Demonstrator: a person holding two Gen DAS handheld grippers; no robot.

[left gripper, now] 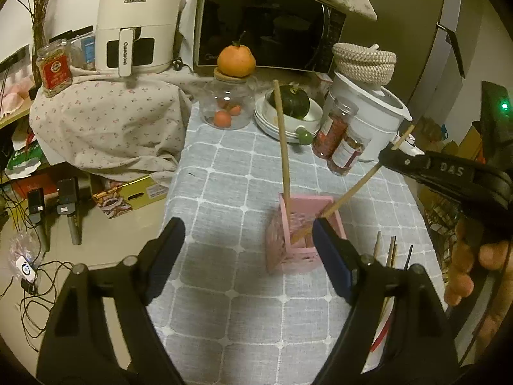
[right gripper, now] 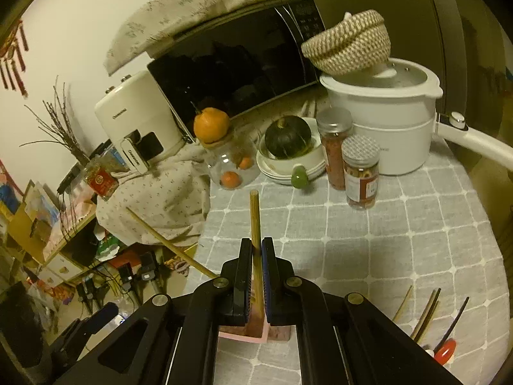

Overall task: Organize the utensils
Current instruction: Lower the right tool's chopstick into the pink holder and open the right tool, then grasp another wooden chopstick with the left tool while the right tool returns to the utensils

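Observation:
A pink utensil holder (left gripper: 299,237) stands on the grey checked tablecloth (left gripper: 231,173); a sliver of it shows below my right gripper (right gripper: 243,332). One wooden chopstick (left gripper: 282,141) stands in it, leaning away. My right gripper (left gripper: 389,152) is shut on a second wooden chopstick (left gripper: 349,192) whose lower end is inside the holder; the right wrist view shows this chopstick (right gripper: 255,218) clamped between the pads (right gripper: 255,256). The first chopstick (right gripper: 166,243) leans left there. My left gripper (left gripper: 248,234) is open and empty, just in front of the holder.
Several more utensils (right gripper: 426,314) lie at the table's near right edge (left gripper: 391,253). At the back stand a glass jar (left gripper: 229,106) with an orange on top, stacked plates with a squash (left gripper: 290,101), two spice jars (right gripper: 349,157), a white cooker (right gripper: 384,112) and a microwave (left gripper: 266,22).

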